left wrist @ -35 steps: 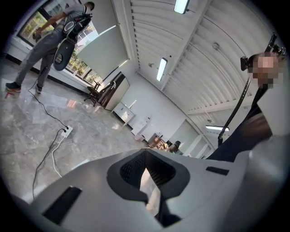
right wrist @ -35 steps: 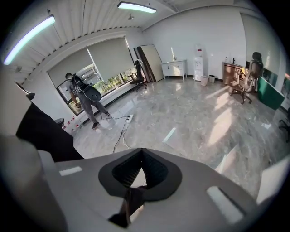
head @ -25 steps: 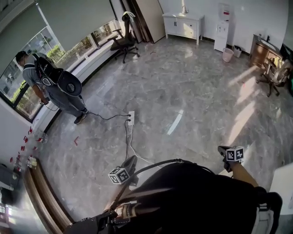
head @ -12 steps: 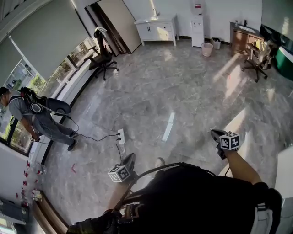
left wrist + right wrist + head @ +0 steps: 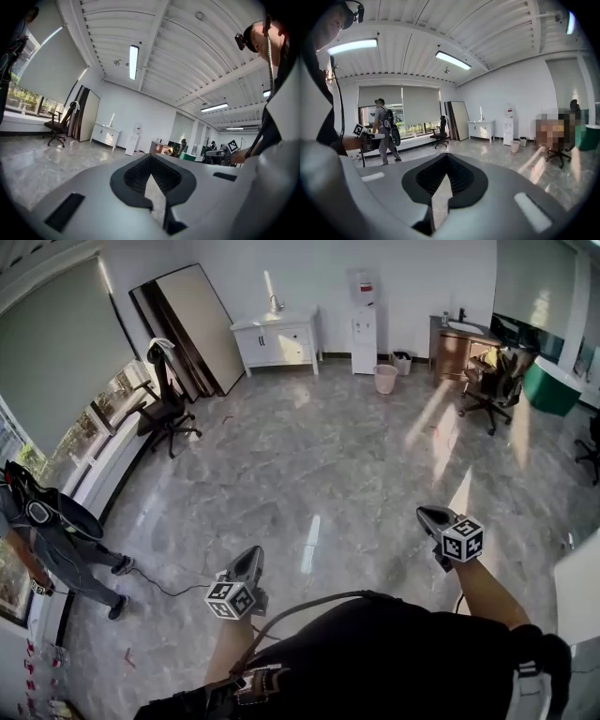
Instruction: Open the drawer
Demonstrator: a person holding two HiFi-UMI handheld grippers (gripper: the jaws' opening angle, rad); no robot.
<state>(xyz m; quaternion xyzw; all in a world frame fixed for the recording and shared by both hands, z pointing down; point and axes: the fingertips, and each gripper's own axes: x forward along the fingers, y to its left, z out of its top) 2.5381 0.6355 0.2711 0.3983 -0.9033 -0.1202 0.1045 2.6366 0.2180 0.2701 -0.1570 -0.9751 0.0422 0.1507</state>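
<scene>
Left gripper (image 5: 251, 555) at lower left of head view, jaw tips together, nothing between them; same in left gripper view (image 5: 150, 157). Right gripper (image 5: 424, 515) at lower right, jaws closed tip to tip, empty (image 5: 446, 155). Both held in air above grey marble floor (image 5: 328, 456), touching nothing. White low cabinet (image 5: 277, 339) against far wall, well apart from both grippers; drawer fronts too small to tell. White water dispenser (image 5: 362, 320) just right of it, pink bin (image 5: 385, 379) near. Black office chair (image 5: 161, 409) by window. Person with backpack (image 5: 47, 542) at far left.
</scene>
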